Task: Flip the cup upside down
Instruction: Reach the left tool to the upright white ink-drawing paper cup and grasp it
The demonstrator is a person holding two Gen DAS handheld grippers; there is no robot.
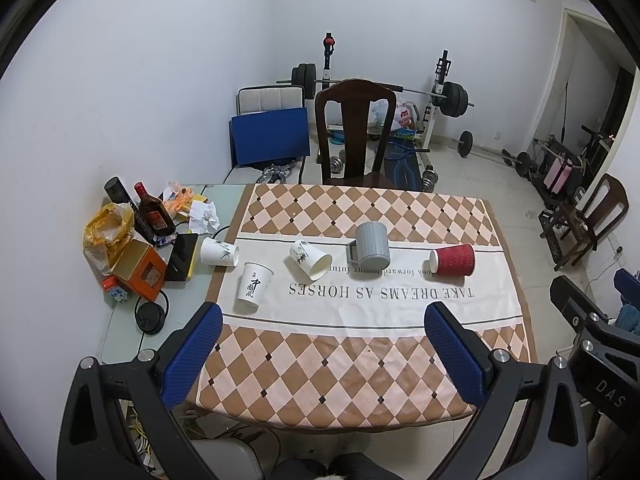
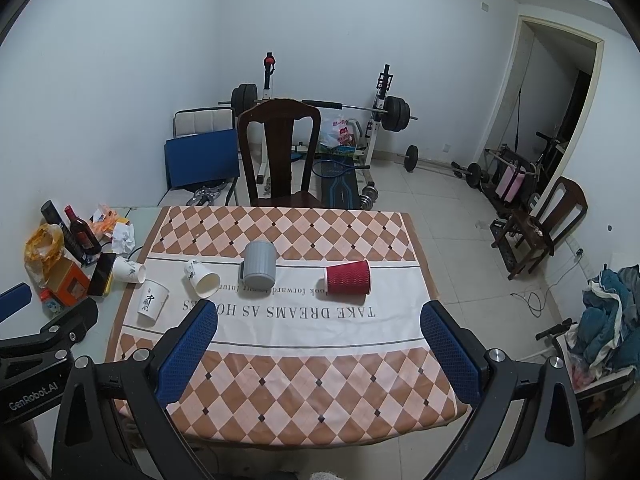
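Five cups sit in a row on the checked tablecloth (image 1: 360,360). A red ribbed paper cup (image 1: 454,261) (image 2: 348,278) lies on its side at the right. A grey ribbed mug (image 1: 372,246) (image 2: 260,264) lies tipped with its handle to the left. A white paper cup (image 1: 310,259) (image 2: 202,278) lies on its side, mouth toward me. Another white cup (image 1: 219,252) (image 2: 129,270) lies at the cloth's left edge. A white cup with black script (image 1: 255,287) (image 2: 152,303) stands upside down. My left gripper (image 1: 322,330) and right gripper (image 2: 320,328) are open and empty, above the table's near edge.
Clutter fills the table's left side: a dark bottle (image 1: 154,216), an orange box (image 1: 138,266), a phone (image 1: 182,258), a yellow bag (image 1: 106,226), crumpled paper (image 1: 204,214). A wooden chair (image 1: 354,136) stands behind the table. Weights and a bench fill the floor beyond.
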